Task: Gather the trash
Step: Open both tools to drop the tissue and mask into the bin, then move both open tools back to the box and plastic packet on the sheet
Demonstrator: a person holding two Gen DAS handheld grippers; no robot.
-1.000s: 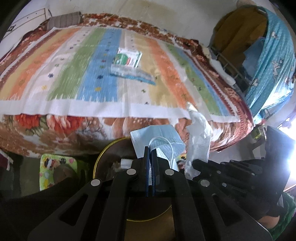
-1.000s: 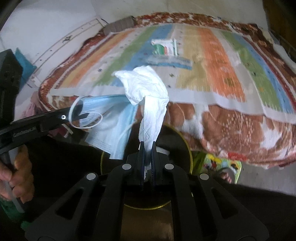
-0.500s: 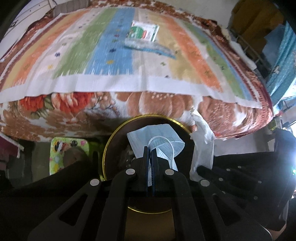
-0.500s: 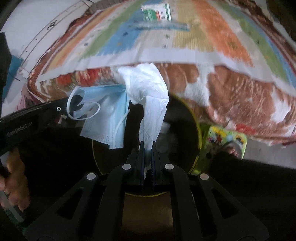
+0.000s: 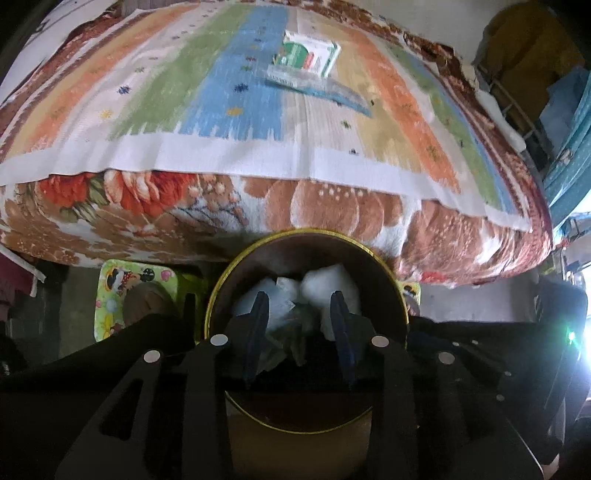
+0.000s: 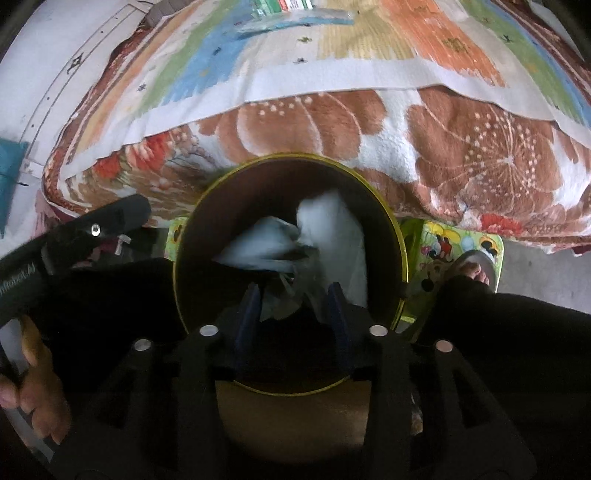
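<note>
A round brown bin with a gold rim [image 5: 258,247] [image 6: 229,173] stands on the floor against the bed. Inside it lie a pale blue face mask [image 5: 258,295] [image 6: 258,243] and a white crumpled tissue [image 5: 332,280] [image 6: 332,225], blurred as they fall. My left gripper [image 5: 299,299] hangs over the bin, its jaws opening with nothing pressed between them. My right gripper [image 6: 293,291] is also above the bin, jaws opening and free of the tissue. A green and white packet [image 5: 310,55] [image 6: 284,5] and a clear wrapper [image 5: 314,85] [image 6: 291,20] lie on the striped bedcover.
The bed with a striped sheet [image 5: 221,110] over a floral blanket [image 6: 461,147] fills the far side. A cartoon-print mat [image 5: 122,295] [image 6: 454,251] lies under the bin, with a person's sandalled foot [image 6: 472,269] on it. A hand [image 6: 33,369] holds the left gripper's handle.
Both grippers dropped lower over the bin and opened. The mask left the left gripper and the tissue left the right one; both now lie inside the bin.
</note>
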